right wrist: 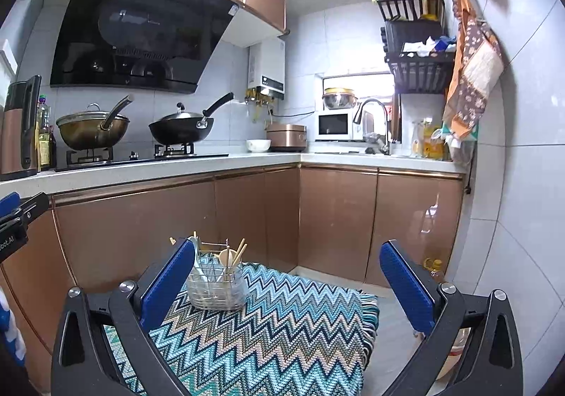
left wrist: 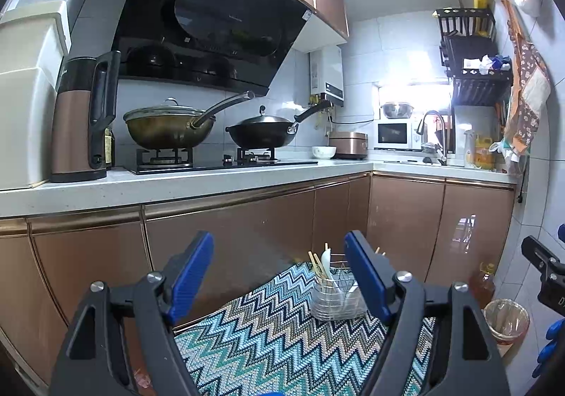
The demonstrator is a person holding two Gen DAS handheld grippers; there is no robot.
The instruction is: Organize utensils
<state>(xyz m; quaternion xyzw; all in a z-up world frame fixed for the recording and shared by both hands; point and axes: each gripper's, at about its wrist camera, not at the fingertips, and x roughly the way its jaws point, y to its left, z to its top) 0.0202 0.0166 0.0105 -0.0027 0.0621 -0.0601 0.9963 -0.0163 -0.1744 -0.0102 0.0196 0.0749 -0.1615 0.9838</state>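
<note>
A clear, wire-framed utensil holder (left wrist: 333, 297) stands at the far end of a zigzag-patterned cloth (left wrist: 275, 336). It holds wooden chopsticks (left wrist: 316, 263) and a white spoon (left wrist: 326, 263). In the right wrist view the holder (right wrist: 216, 288) also shows a wooden spoon (right wrist: 226, 256) and chopsticks (right wrist: 240, 251). My left gripper (left wrist: 279, 272) is open and empty, raised above the cloth short of the holder. My right gripper (right wrist: 287, 277) is open and empty, with the holder just beside its left finger (right wrist: 169, 284).
Copper-coloured cabinets (left wrist: 229, 230) under a white counter (left wrist: 176, 184) run behind the cloth. The counter carries two woks (left wrist: 169, 125) on a stove, a kettle (left wrist: 83, 120), a rice cooker and a microwave. A small bin (left wrist: 506, 320) and an oil bottle (left wrist: 482, 281) stand on the floor at right.
</note>
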